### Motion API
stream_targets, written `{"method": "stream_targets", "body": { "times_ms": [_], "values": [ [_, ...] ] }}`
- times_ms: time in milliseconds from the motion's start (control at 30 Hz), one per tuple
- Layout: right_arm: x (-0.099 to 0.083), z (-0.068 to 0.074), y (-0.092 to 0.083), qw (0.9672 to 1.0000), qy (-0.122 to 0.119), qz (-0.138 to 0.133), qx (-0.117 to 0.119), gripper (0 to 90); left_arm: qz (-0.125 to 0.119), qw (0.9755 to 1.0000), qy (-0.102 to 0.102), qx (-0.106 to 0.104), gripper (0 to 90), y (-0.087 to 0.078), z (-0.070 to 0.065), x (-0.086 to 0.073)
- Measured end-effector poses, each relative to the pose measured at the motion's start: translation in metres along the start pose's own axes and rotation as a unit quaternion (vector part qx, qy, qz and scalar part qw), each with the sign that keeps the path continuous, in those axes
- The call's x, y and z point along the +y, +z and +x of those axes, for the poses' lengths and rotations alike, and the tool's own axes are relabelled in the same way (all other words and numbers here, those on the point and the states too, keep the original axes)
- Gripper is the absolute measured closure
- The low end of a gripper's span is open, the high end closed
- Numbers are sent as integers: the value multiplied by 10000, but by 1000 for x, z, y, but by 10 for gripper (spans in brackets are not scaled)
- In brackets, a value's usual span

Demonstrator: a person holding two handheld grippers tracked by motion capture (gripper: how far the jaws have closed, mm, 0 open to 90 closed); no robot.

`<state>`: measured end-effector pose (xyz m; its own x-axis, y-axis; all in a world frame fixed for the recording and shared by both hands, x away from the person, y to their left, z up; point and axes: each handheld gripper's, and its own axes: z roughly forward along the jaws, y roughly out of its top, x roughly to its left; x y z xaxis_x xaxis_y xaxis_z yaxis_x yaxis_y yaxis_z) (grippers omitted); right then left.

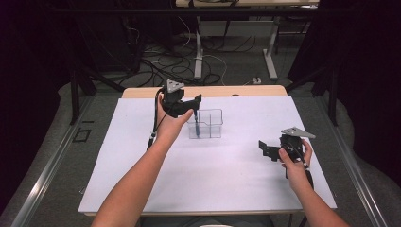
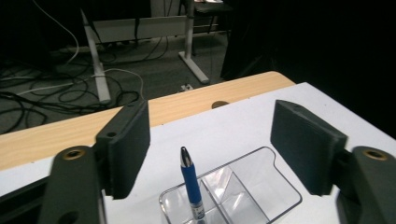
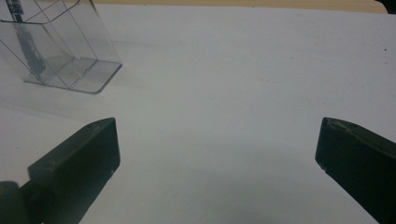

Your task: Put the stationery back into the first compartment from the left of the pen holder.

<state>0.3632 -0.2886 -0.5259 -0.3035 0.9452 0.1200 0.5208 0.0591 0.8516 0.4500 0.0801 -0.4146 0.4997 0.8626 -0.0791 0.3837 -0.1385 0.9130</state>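
Nearest the person, the right gripper (image 1: 270, 150) is held low over the bare white surface (image 1: 227, 189) at its right side, jaws spread wide with nothing between them, well apart from the work; in its own view the jaws frame blank surface, the container off to the upper left. Farther out, the left gripper (image 1: 191, 105) hovers just above the clear container (image 1: 208, 124), its jaws standing well open and gripping nothing; the blue pen (image 2: 191, 186) stands upright in the container's near left compartment, its silver tip rising between the two jaws without touching either. Judged from this, the step in hand is the release: the pen has been dropped into its compartment and let go. The next move calls for lifting the left gripper straight clear, so neither jaw brushes the pen's tip or tips the light container; beyond lies the surface's wooden edge (image 2: 196, 105).
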Motion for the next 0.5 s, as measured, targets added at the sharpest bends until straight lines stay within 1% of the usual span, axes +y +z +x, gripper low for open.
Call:
{"method": "stream_targets", "body": {
  "times_ms": [67, 167, 233, 300, 333, 433, 500],
  "values": [
    [0, 0, 0, 10000, -36, -9, -9, 0, -14, 10000, 44, 20, 233, -2, -1, 0],
    [0, 0, 0, 10000, -38, -6, -10, 0, 117, 9999, 61, -30, 225, -5, -1, 1],
    [0, 0, 0, 10000, -33, -5, -11, 0, 162, 9997, 179, -19, 233, -8, -2, 1],
    [0, 0, 0, 10000, -31, -8, -11, 0, 123, 9994, 337, -9, 250, -12, -3, 1],
    [0, 0, 0, 10000, -28, -6, -12, 0, 95, 9993, 368, -30, 254, -15, -3, 1],
    [0, 0, 0, 10000, -30, -9, -11, 0, -56, 9992, 352, -158, 260, -25, -4, 2],
    [0, 0, 0, 10000, -28, -10, -9, 0, -116, 9990, 389, -208, 260, -32, -3, 4]
  ]
}}
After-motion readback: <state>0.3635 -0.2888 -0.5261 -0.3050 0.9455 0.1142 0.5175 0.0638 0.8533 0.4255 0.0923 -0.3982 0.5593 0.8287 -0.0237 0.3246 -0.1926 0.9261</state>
